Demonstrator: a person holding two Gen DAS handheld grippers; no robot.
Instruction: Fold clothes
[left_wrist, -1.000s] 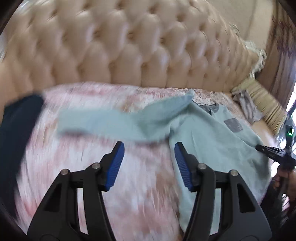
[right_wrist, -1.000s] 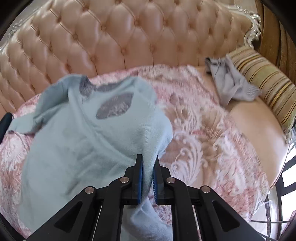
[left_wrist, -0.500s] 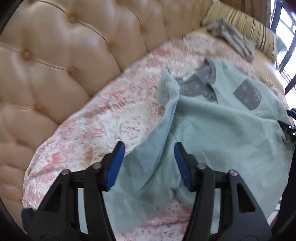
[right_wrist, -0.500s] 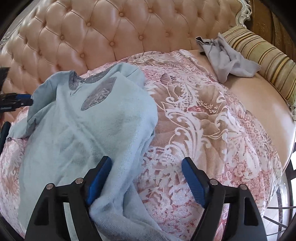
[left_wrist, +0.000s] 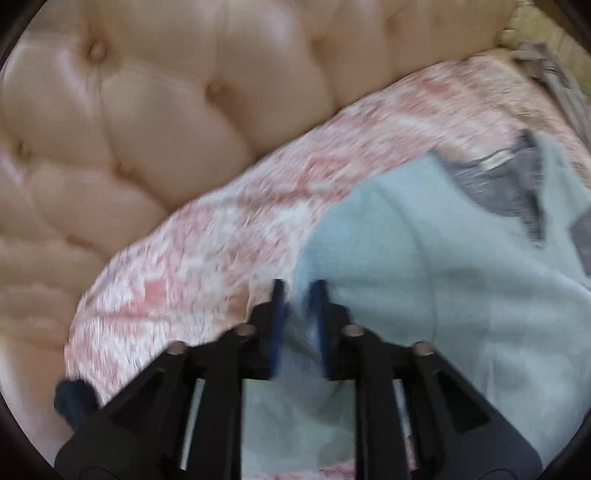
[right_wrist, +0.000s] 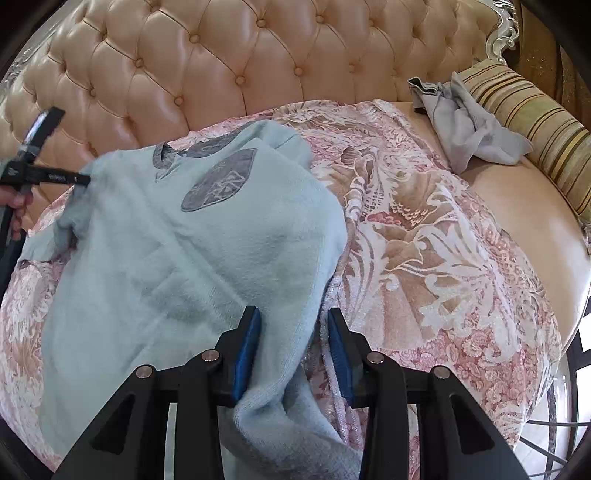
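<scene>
Pink floral bedspread (right_wrist: 424, 236) carries the lt-blue sweater (right_wrist: 192, 258), spread but w/ no body fold made yet; left tongs (left_wrist: 298, 295) are clamped on its sleeve, right tongs (right_wrist: 291, 325) stand apart, having just been closing round its edge.

Fuzzy knit sweater (right_wrist: 207, 258); glossy tufted leather headboard (right_wrist: 221, 70); woven brocade bedspread (right_wrist: 424, 258).
</scene>
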